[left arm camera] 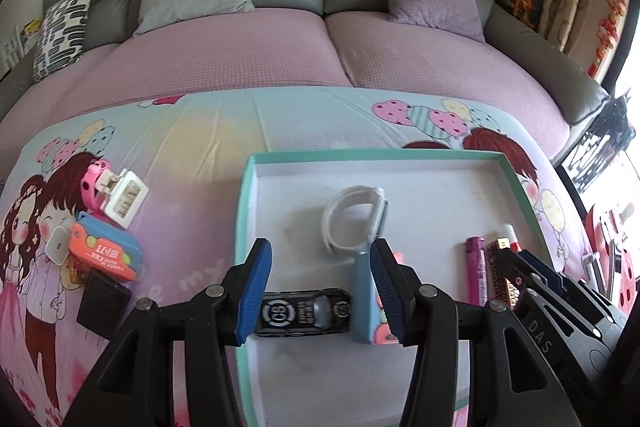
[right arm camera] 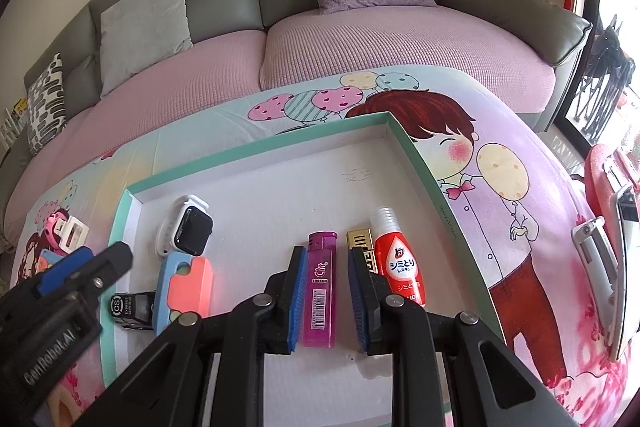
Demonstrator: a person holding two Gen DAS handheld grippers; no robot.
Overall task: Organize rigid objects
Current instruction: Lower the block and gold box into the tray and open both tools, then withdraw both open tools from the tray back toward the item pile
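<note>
- The left claw (left arm camera: 320,255) hangs open over the near left part of the shallow white cardboard tray with a teal rim (left arm camera: 244,227). Its blue pads press on nothing.
- A black die-cast toy car marked CS (left arm camera: 302,313) lies on the tray floor between those pads. Its long axis runs crosswise from pad to pad, and its left end sits close to the left pad.
- A flat blue-and-orange plastic case (left arm camera: 365,303) lies just beside the car. It hides the car's right end, and the right finger covers part of the case.
- The right claw (right arm camera: 326,255) has its jaws narrowly parted over a translucent purple plastic lighter (right arm camera: 320,291), whose long axis runs along the fingers. A strip of white tray shows beside the lighter, so I judge it is not clamped.
- A gold embossed lighter (right arm camera: 360,241) is partly hidden behind the right finger, with a red squeeze bottle (right arm camera: 400,267) just beside it.
- A white-strapped smartwatch (left arm camera: 352,223) lies farther in.
- Outside the tray's left rim, on the cartoon-printed cloth (left arm camera: 180,155), is the unsorted heap: a black square block (left arm camera: 103,301), an orange-and-blue correction-tape case (left arm camera: 106,253) and a white-and-pink clip (left arm camera: 124,203).
- The heap lies left of the left claw, so the left hand is much nearer.
- The heaped items overlap, so their edges are hard to separate.
</note>
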